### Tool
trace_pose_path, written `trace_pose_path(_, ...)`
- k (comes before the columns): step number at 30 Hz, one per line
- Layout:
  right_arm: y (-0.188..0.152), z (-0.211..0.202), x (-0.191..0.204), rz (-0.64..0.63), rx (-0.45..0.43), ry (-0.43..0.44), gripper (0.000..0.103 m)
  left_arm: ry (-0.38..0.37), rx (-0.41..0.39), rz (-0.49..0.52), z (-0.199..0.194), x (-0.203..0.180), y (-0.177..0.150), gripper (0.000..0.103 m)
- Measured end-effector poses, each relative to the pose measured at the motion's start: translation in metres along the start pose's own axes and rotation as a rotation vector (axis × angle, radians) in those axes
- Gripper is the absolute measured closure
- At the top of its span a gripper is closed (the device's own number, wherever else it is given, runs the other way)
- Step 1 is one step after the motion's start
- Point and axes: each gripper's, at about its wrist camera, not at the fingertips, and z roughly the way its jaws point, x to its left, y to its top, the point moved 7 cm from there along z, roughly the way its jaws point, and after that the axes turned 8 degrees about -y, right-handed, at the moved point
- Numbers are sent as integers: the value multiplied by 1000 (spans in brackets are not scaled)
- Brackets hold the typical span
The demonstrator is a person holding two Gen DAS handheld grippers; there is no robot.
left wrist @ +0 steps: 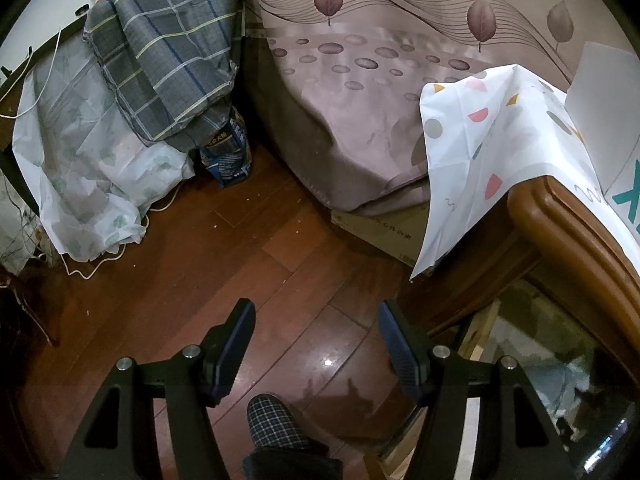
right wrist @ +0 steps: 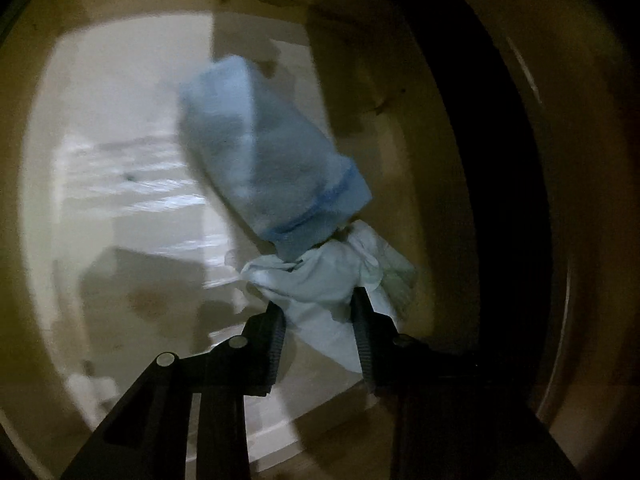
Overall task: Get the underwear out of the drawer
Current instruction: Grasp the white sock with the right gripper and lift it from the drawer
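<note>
In the right wrist view I look down into the pale wooden drawer (right wrist: pixel 120 128). A folded light blue piece of underwear (right wrist: pixel 260 152) with a darker blue band lies on its bottom. Against its near end lies a crumpled pale garment (right wrist: pixel 320 280). My right gripper (right wrist: pixel 318 314) is shut on that pale garment, which bunches between the two pads. The picture is blurred. In the left wrist view my left gripper (left wrist: pixel 316 308) hangs open over the wooden floor with nothing between its fingers. The open drawer (left wrist: pixel 480 332) shows at the lower right.
A bed with a mauve leaf-print cover (left wrist: pixel 360 100) fills the back. A wooden nightstand (left wrist: pixel 568 232) under a white patterned cloth (left wrist: pixel 480 152) stands at the right. A plaid bundle (left wrist: pixel 172 52) and plastic sheeting (left wrist: pixel 88 184) lie at the left. A person's checked slipper (left wrist: pixel 272 420) is below the gripper.
</note>
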Motion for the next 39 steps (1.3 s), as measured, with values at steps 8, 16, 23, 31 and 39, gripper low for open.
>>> trace_pose_path(8,-1,-38,18,76,-20,178,56,-7,5,-1,0,0,-1,37)
trace_pose_path(16,-3,-40,33,-18,-38,168,37,-15,9,1,1,-3,-1,37)
trace_pose_path(23,11,4,27,-11,-30,225,36,-15,15,10,3,-4,-2,38)
trace_pose_path(31,15,24,13,75,-40,277,29,-10,18,11,3,-4,-1,38)
trace_pose_path(39,8,27,7,139,-12,291,48,-26,23,14,4,-4,-1,38)
